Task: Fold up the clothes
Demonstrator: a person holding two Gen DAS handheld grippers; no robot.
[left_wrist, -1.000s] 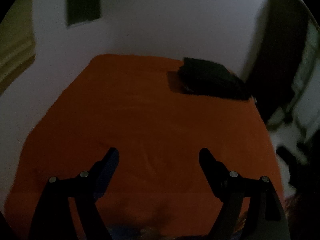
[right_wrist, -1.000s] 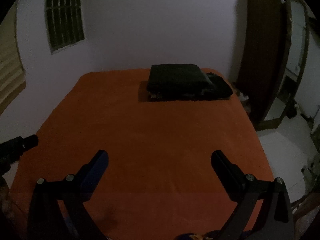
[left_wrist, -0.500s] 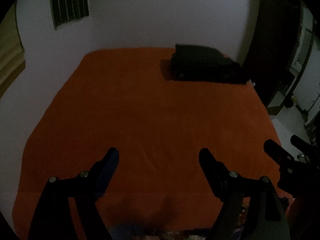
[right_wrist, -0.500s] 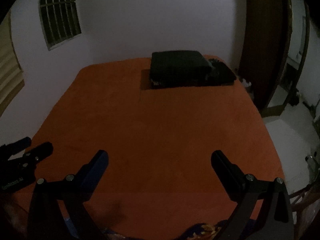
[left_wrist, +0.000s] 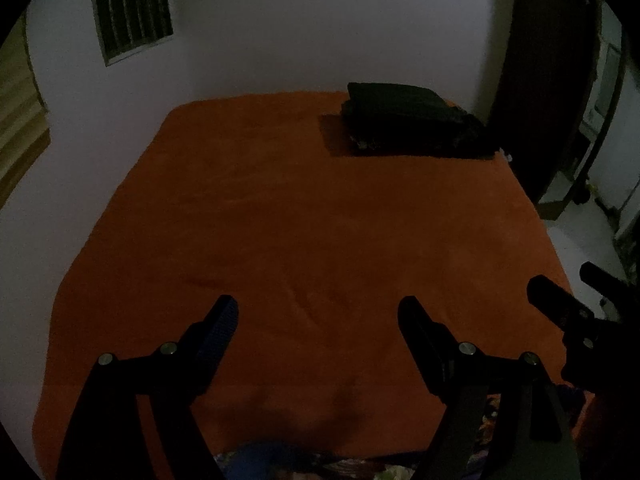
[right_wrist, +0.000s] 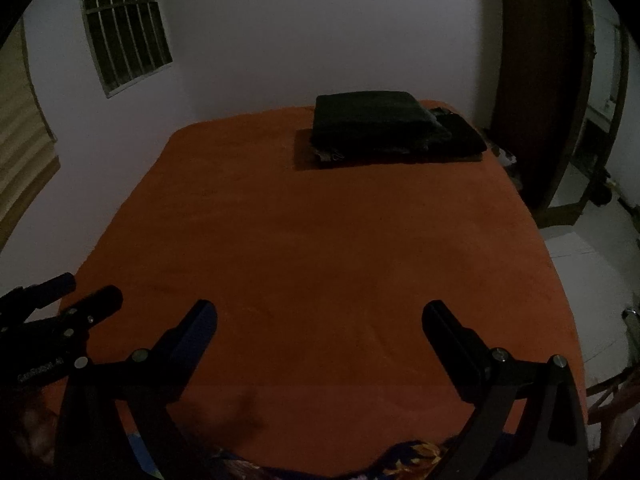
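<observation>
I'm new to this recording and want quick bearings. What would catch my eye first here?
The big orange bed cover fills nearly the whole view. At its far right corner sits a neat stack of dark folded clothes, against the white wall. Low in front, the right tongs and left tongs hang open above the cover, holding nothing.

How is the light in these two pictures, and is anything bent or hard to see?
Left wrist view: dim, the folded clothes almost black, no detail; the wall vent curves from fisheye. Right wrist view: equally dim, but the clothes' shadow on the orange bedcover is clear.
</observation>
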